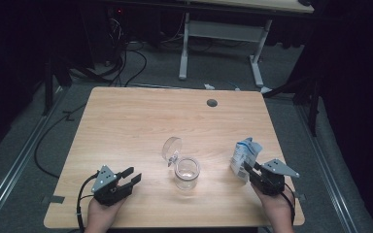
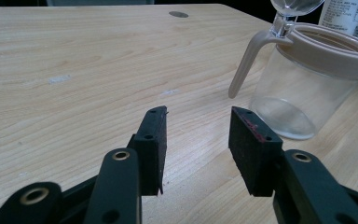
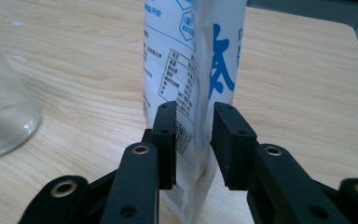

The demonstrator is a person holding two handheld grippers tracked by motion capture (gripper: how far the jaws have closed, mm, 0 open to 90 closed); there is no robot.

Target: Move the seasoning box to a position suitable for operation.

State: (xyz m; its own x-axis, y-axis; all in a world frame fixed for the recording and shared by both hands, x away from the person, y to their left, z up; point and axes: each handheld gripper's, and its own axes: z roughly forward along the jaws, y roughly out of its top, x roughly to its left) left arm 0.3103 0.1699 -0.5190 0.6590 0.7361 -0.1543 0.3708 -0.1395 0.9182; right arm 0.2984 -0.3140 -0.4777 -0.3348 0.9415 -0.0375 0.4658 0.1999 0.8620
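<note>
**Hand-held grippers at the worktop: right on the pouch, left free**

Right hand-held gripper (image 3: 193,140) straddles the lower part of an upright white pouch (image 3: 193,60) with blue print. In the right gripper view the pouch stands between the two pads; the left pad (image 3: 167,140) lies against the printed face, while a thin gap appears to remain at the right pad, so a firm clamp cannot be confirmed. The high view shows the same gripper (image 1: 250,171) at the pouch (image 1: 245,153) near the worktop's right edge, with a strip of bare wood between pouch and edge.

Left hand-held gripper (image 2: 198,140) is partly open and holds nothing; bare wood shows between its pads. The high view places it (image 1: 130,175) near the front-left corner of the worktop (image 1: 126,116), pointing toward the jar.

A clear glass jar (image 1: 187,172) stands upright near the front middle, between the two grippers and apart from both. The left gripper view shows detail that the high view does not: a beige rim, a beige handle (image 2: 244,65) and a clear hinged lid (image 2: 296,7) raised open. The jar looks empty.

The far half of the worktop is open, apart from a round grey grommet (image 1: 211,102) near the far edge.
</note>
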